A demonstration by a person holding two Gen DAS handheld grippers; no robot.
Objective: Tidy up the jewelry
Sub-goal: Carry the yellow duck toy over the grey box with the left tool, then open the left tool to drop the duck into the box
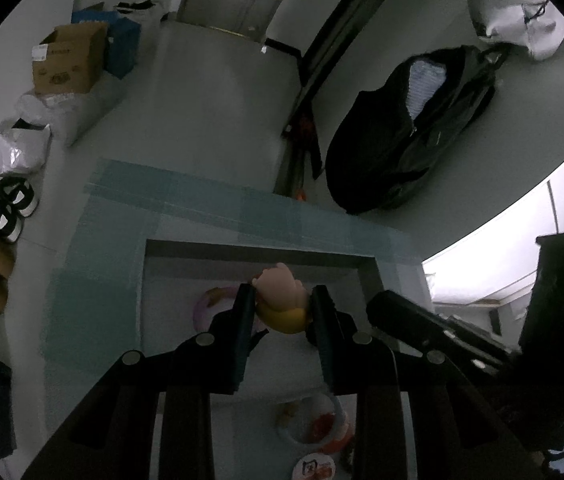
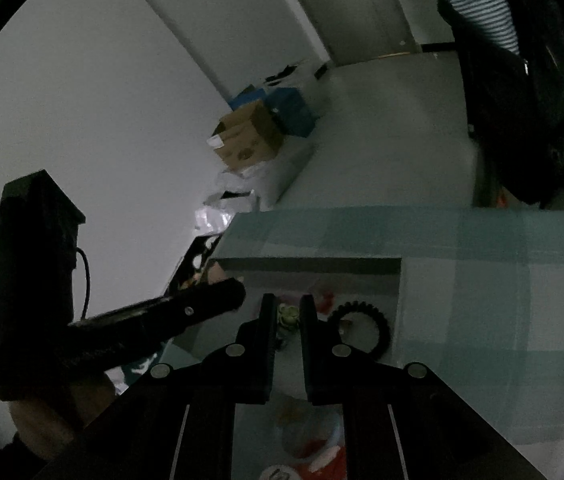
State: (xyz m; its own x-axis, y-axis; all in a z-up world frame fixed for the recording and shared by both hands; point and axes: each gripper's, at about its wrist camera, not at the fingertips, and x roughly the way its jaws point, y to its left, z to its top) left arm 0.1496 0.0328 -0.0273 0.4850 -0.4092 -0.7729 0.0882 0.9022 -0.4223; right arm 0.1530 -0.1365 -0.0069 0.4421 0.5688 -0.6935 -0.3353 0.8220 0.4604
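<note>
Over the grey tray (image 1: 154, 276) on the tabletop, left tongs (image 1: 282, 300) clench a pink-and-yellow trinket (image 1: 282, 300), right tongs (image 2: 287, 312) clench a small green piece (image 2: 288, 315), while a black beaded bracelet (image 2: 362, 326) lies unsorted.

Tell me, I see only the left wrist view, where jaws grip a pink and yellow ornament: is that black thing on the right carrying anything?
Observer: That is the right gripper. Its jaws are shut, with a small green piece between them, seemingly held.
Operator: Is there anything in the tray that I miss?
Observer: Yes, a black toothed ring lies in the white tray, just right of those jaws.
</note>
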